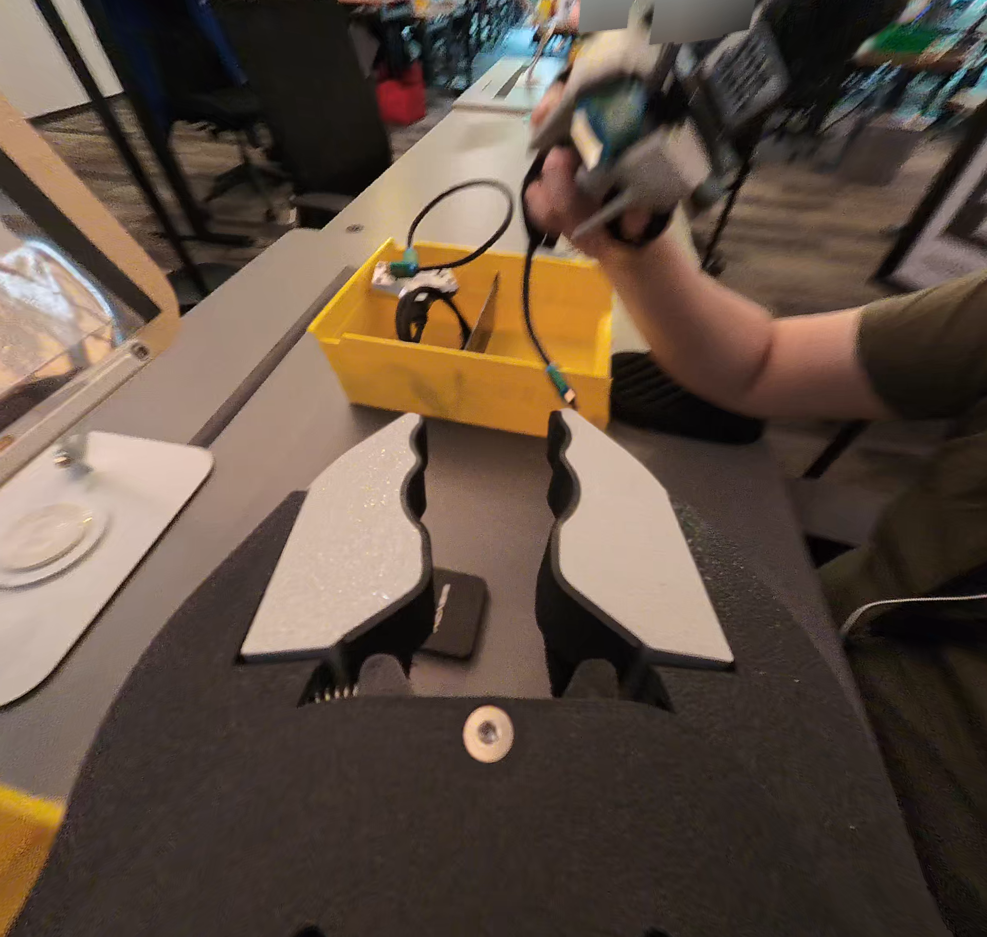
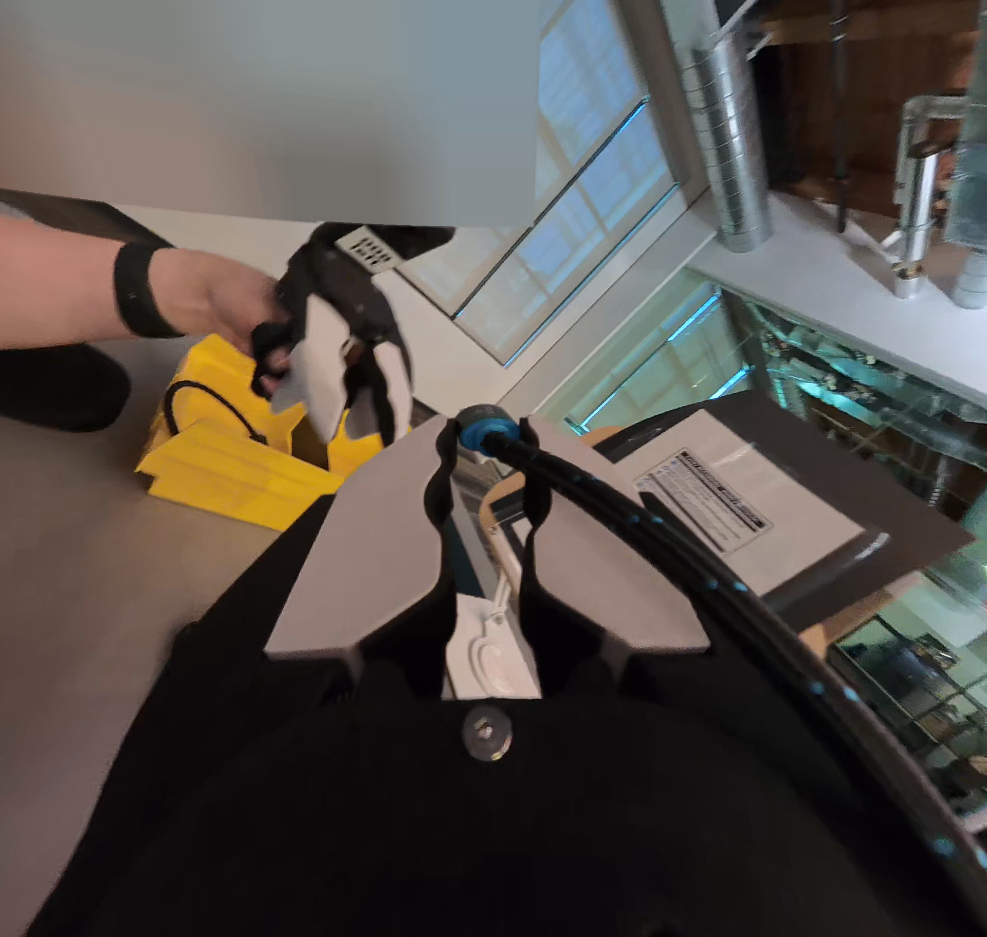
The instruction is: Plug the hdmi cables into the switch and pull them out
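Observation:
My left gripper (image 1: pixel 488 431) is open and empty, low over the dark desk just in front of a yellow bin (image 1: pixel 470 377). In the bin's left compartment lies a small silver switch (image 1: pixel 385 280) with a teal-collared plug (image 1: pixel 404 266) of a looping black cable in it. My right gripper (image 2: pixel 487 429) is raised above the bin's right side and is shut on the blue-collared end (image 2: pixel 483 428) of a black HDMI cable (image 2: pixel 667 548). In the left wrist view that cable (image 1: pixel 527 297) hangs from the blurred right gripper (image 1: pixel 619 137), and its free plug (image 1: pixel 562 385) dangles at the bin's front right.
A monitor with a white stand base (image 1: pixel 107 527) is at the left. A black ribbed object (image 1: pixel 678 404) sits right of the bin. A small black pad (image 1: pixel 454 612) lies on the desk under my left gripper. Chairs and desks fill the background. Some 12 cm of space lies between my two pairs of fingers.

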`<state>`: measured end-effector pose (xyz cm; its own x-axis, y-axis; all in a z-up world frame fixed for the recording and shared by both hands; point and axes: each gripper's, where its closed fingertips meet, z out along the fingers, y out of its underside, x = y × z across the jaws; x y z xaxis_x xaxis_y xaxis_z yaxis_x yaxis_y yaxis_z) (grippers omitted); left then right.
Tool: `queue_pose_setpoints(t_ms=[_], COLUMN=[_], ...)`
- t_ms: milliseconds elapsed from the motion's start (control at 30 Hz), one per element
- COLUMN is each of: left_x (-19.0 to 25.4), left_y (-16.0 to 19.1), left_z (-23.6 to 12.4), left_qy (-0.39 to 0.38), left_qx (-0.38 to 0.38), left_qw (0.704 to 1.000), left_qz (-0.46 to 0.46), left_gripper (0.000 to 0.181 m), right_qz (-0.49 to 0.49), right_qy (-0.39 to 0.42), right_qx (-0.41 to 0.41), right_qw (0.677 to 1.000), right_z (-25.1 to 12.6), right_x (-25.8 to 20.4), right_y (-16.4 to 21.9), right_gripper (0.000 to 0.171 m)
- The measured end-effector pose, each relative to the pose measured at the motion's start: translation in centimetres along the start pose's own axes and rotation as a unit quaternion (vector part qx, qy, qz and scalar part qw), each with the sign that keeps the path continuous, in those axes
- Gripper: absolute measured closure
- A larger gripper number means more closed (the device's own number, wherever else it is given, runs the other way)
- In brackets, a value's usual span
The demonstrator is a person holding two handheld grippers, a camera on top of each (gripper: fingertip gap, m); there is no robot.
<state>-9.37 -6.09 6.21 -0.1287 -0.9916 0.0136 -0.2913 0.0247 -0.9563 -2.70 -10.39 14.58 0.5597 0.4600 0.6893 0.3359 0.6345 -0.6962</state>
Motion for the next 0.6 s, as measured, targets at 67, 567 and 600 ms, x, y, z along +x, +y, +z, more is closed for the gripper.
queue_pose_setpoints(t_ms=[67, 567, 600], left_x=[-0.2, -2.6, -2.7], left_y=[2.3, 17.5, 17.7], left_z=[1.5, 6.1, 6.4], left_qy=[-0.028, -0.176, -0.178], left_qx=[-0.058, -0.341, -0.345], left_qw=[0.998, 0.920, 0.919], left_qz=[0.016, -0.077, -0.067], left_gripper=[0.137, 0.106, 0.100], right_qz=[-0.009, -0.036, -0.037], right_qy=[0.014, 0.038, 0.036], right_qx=[-0.003, 0.059, 0.060], right_qw=[1.000, 0.997, 0.997], right_z=[-0.7, -4.4, -4.4], right_x=[0.9, 2.7, 2.6], right_y=[-0.8, -5.7, -5.8], right_gripper=[0.148, 0.148, 0.148])
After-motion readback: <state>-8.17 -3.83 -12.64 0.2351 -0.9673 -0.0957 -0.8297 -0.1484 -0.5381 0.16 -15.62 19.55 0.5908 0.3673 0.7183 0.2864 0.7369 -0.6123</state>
